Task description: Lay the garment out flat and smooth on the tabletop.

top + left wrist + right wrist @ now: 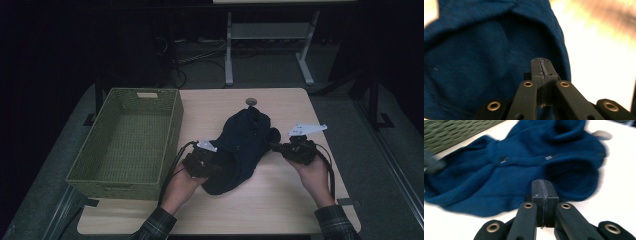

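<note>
A dark blue garment (240, 150) lies crumpled mid-table, beside a green woven basket (125, 142). The left gripper (541, 66) and right gripper (543, 187) flank it, jaws pressed together with no cloth visibly pinched. Risk: with nothing gripped, any lift would likely leave the garment behind.

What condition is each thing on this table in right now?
Blue garment: crumpled in a heap on the table.
Green woven basket: upright, nothing inside.
Left gripper: fingers shut, no cloth between them.
Right gripper: fingers shut, no cloth between them.
Small round disc: lying flat beyond the garment.
</note>
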Motion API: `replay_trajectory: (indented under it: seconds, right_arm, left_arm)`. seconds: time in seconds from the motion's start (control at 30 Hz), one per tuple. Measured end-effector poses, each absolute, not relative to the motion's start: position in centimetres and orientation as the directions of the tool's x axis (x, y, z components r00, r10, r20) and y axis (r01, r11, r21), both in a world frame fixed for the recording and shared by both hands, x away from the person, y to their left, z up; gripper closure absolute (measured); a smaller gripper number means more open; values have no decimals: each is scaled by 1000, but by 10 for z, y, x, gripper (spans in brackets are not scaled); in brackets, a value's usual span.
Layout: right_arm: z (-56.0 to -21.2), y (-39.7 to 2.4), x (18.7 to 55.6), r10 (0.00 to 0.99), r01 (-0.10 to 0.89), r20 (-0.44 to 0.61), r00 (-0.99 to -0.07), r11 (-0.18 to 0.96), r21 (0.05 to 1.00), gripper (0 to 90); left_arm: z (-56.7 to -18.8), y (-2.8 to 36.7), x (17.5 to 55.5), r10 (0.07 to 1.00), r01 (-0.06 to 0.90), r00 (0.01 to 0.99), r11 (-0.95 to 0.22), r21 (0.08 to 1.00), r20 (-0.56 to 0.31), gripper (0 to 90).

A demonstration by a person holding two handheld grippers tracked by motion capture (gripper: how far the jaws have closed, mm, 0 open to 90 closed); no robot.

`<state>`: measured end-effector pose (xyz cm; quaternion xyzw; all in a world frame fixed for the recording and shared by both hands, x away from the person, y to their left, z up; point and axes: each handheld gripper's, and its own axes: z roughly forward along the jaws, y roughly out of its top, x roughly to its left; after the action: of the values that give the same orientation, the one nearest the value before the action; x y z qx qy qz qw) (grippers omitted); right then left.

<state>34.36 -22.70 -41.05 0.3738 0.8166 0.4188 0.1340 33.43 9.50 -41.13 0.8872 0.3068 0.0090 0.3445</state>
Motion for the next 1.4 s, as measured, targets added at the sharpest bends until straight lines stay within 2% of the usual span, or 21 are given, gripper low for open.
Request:
replay_trajectory:
  seconds: [0.17,0.57,0.9,1.17,1.4]
  right_arm:
    - [-425,-207,330,683,498,133,-719,371,784,898]
    - [-451,-163,318,625,485,121,-771,454,747,898]
    - [-467,-152,321,611,493,105,-785,511,704,899]
    - [-470,-153,323,608,505,124,-784,508,698,899]
    - [-469,-161,324,613,511,122,-781,514,689,899]
  left_arm:
    - [-405,89,352,589,541,792,-554,633,-161,900]
    - [-394,83,404,668,575,730,-491,655,-140,900]
    - [-419,74,440,710,611,696,-508,607,-107,900]
    - [-449,69,446,717,644,691,-553,528,-91,900]
    - [-449,75,435,707,650,698,-558,515,-114,900]
